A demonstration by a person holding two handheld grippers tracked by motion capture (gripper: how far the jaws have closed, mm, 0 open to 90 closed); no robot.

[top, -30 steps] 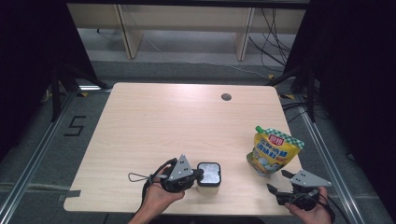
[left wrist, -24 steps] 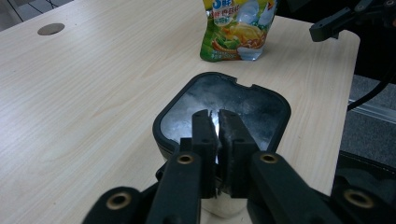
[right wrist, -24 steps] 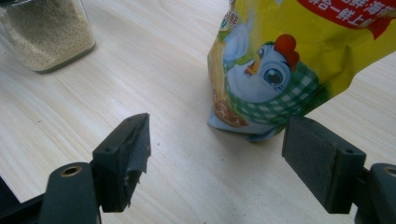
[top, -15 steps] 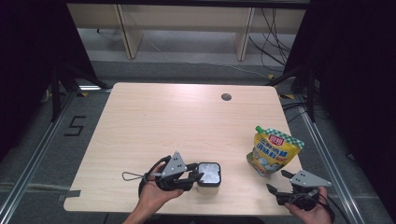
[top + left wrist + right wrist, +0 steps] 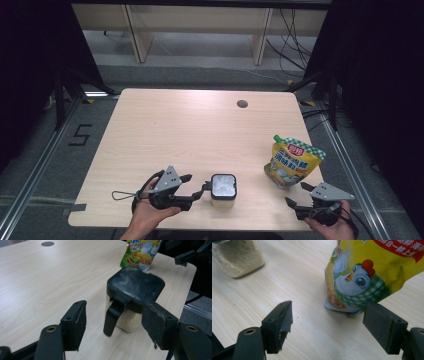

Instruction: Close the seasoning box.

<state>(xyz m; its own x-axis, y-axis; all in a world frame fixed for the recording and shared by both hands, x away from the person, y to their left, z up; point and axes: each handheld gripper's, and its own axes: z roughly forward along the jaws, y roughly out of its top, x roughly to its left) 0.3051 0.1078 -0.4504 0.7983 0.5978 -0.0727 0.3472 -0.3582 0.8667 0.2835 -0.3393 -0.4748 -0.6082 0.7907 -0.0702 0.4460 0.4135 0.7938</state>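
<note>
A clear jar of pale granules with a black lid stands near the table's front edge. In the left gripper view the jar has a black tab hanging from its lid. My left gripper lies just left of the jar and points at it. Its jaws have just been opening, and the left gripper is open, with the tab ahead in the gap and untouched. A yellow stand-up pouch stands at the right. My right gripper rests open in front of it, and the pouch is beyond its jaws.
The wooden table has a round cable hole at the back right. Its front edge lies under both hands. The jar sits up and to the left in the right gripper view. Shelving and cables stand beyond the far edge.
My left gripper's jaws have come apart from closed at the jar's side, and the gripper has drawn back leftward away from the jar. The jar, the pouch and the right gripper have stayed put.
</note>
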